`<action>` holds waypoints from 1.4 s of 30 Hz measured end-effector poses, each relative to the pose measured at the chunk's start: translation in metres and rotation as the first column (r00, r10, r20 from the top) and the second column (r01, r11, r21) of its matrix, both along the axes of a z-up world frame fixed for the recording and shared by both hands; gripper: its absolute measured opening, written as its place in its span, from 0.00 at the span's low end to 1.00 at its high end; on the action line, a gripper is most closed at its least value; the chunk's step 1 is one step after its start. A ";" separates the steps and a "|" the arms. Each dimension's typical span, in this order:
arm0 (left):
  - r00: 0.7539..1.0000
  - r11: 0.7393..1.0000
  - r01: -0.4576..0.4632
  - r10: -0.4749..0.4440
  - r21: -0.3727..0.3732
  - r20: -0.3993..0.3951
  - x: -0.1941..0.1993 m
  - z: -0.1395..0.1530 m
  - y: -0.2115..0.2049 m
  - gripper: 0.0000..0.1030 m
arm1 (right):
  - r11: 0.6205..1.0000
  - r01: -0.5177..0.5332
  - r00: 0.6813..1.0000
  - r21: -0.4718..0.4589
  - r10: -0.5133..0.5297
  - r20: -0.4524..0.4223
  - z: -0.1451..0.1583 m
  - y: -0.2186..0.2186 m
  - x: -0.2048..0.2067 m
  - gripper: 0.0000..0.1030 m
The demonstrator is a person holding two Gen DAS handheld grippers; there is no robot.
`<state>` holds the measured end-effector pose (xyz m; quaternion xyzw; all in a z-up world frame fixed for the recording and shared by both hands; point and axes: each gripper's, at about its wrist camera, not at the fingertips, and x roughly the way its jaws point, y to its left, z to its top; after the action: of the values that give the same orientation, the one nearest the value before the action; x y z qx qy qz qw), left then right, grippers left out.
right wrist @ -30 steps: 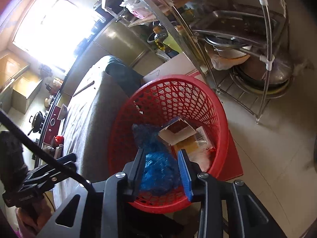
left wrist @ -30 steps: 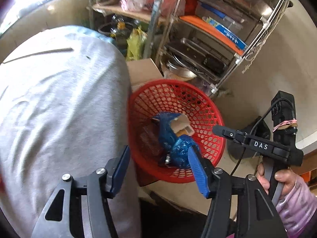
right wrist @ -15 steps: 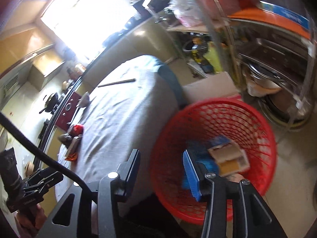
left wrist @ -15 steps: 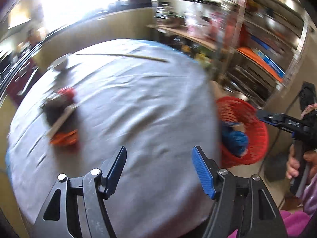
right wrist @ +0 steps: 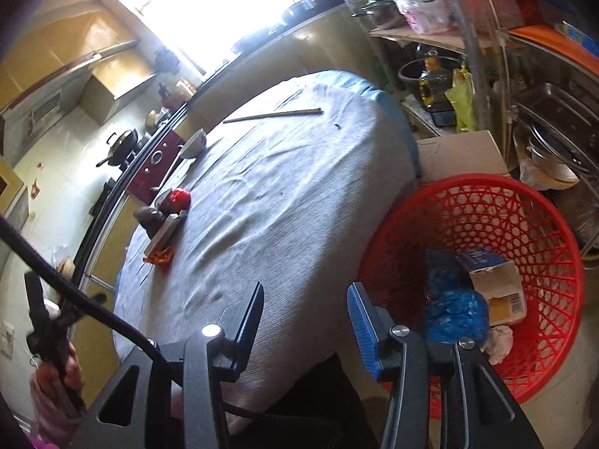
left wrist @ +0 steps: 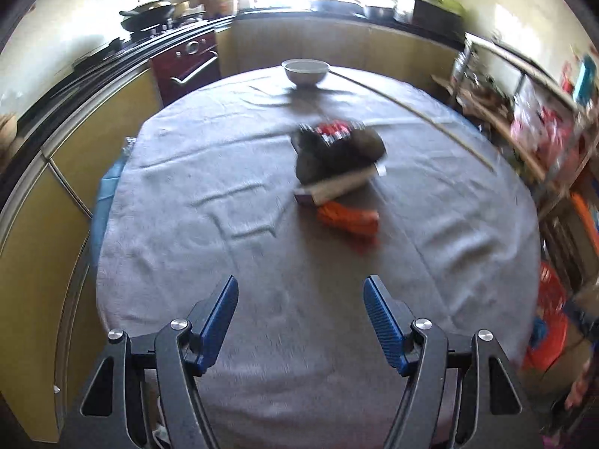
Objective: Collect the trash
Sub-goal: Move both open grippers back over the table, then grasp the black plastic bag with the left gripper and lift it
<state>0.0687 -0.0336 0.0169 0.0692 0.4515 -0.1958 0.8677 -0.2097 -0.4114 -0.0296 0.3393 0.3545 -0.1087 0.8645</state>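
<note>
A small heap of trash lies mid-table: a dark bag (left wrist: 337,153) with a red wrapper (left wrist: 333,131) on it, a white box (left wrist: 337,187) and an orange wrapper (left wrist: 348,219). My left gripper (left wrist: 299,288) hovers open over the grey tablecloth (left wrist: 224,224), short of the heap, with nothing between its fingers. My right gripper (right wrist: 305,292) is open and empty at the table's edge, beside the red basket (right wrist: 524,209). Inside the basket lie a blue bag (right wrist: 455,314) and a cardboard box (right wrist: 494,284). The right wrist view shows the heap (right wrist: 164,220) far off at left.
A bowl (left wrist: 305,71) and a long thin stick (left wrist: 411,112) rest at the table's far side. Metal shelves (right wrist: 543,112) with pans stand behind the basket, a cardboard carton (right wrist: 460,153) next to it. Stove and counters line the walls. A hand (right wrist: 56,374) holds the left gripper.
The left gripper swung away from the basket to face the table and the heap. The right gripper opened wider, left the blue bag in the basket and drew back toward the table edge.
</note>
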 end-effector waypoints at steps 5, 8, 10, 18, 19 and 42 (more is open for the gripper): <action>1.000 0.994 -0.016 0.015 -0.104 -0.016 0.034 0.020 -0.015 0.76 | 1.000 -0.004 1.000 0.015 0.004 0.001 -0.004 0.003 0.003 0.49; 0.999 0.990 -0.030 0.025 -0.140 -0.040 0.057 0.029 -0.034 0.77 | 1.000 -0.002 1.000 0.022 0.002 0.003 -0.005 0.001 0.002 0.49; 0.998 0.989 -0.036 0.027 -0.143 -0.064 0.080 0.028 -0.054 0.78 | 1.000 0.002 1.000 0.028 -0.002 0.005 -0.006 -0.001 0.001 0.50; 0.977 0.991 -0.103 0.084 -0.090 -0.197 0.148 -0.006 -0.116 0.78 | 0.998 0.022 1.000 0.051 -0.022 0.013 -0.010 -0.008 -0.005 0.50; 0.976 0.991 -0.103 0.085 -0.079 -0.202 0.153 -0.013 -0.121 0.78 | 0.998 0.022 1.000 0.055 -0.023 0.012 -0.011 -0.008 -0.004 0.50; 0.937 0.982 0.058 -0.116 -0.181 -0.329 0.042 -0.071 -0.058 0.17 | 0.976 -0.214 0.974 -0.036 0.216 0.071 0.026 0.058 0.071 0.50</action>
<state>0.1102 -0.0920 -0.0546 -0.0191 0.5718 -0.2804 0.7707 -0.1383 -0.3534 -0.0035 0.2905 0.3551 -0.0066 0.8885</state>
